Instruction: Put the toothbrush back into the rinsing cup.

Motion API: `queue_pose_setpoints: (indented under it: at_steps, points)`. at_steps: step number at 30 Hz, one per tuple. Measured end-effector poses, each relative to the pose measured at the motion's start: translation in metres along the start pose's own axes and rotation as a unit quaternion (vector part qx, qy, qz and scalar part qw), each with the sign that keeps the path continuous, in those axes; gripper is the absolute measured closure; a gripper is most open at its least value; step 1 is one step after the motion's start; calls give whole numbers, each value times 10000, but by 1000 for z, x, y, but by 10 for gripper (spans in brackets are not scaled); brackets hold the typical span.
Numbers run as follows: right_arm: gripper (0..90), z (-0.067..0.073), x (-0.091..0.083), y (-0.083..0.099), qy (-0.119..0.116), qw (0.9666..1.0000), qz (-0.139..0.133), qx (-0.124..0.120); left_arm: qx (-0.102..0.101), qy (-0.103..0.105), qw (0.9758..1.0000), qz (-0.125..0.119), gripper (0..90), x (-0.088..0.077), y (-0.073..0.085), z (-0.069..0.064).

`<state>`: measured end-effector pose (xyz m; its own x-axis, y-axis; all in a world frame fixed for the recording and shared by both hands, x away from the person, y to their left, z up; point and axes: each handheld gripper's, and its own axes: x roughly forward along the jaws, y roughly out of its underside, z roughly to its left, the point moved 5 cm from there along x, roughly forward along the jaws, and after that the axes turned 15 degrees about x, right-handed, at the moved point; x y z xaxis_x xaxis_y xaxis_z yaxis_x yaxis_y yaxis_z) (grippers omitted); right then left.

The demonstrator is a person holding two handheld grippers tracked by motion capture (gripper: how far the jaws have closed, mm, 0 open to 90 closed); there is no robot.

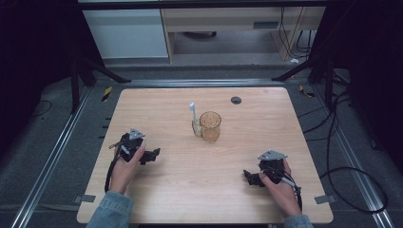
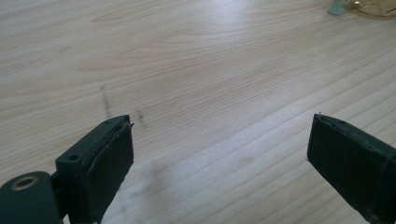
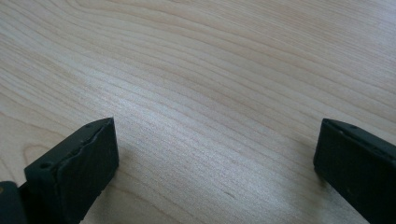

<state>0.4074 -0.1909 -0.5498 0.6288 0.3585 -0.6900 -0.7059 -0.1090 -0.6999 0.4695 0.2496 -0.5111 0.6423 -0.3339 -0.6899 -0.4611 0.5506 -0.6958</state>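
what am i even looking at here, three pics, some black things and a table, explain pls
A person sits at a wooden table and holds a two-jaw tool in each hand: the left gripper and the right gripper. The wide picture comes from a camera above. The other two come from cameras riding on each tool, looking along its black jaws at the wood. Both stand open and hold nothing. Mid-table stands an amber glass cup, with a toothbrush upright beside it.

The amber glass (image 2: 376,9) and toothbrush (image 2: 337,7) — cut off at the left gripper view's top edge.
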Motion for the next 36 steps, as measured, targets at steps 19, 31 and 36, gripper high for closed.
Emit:
queue_pose_setpoints:
  at_steps: [19, 31, 36]
  points:
    - [4, 0, 0, 0, -1, 10000, -1, 1, -389, -509, 9974, 331, 67, -4, 39, 47]
    - [3, 0, 0, 0, 0, 10000, 0, 0, -331, -431, 9977, 413, 67, 8, 45, 47]
    - [3, 0, 0, 0, 0, 10000, 0, -1, -364, -391, 9981, 295, 38, 11, 46, 48]
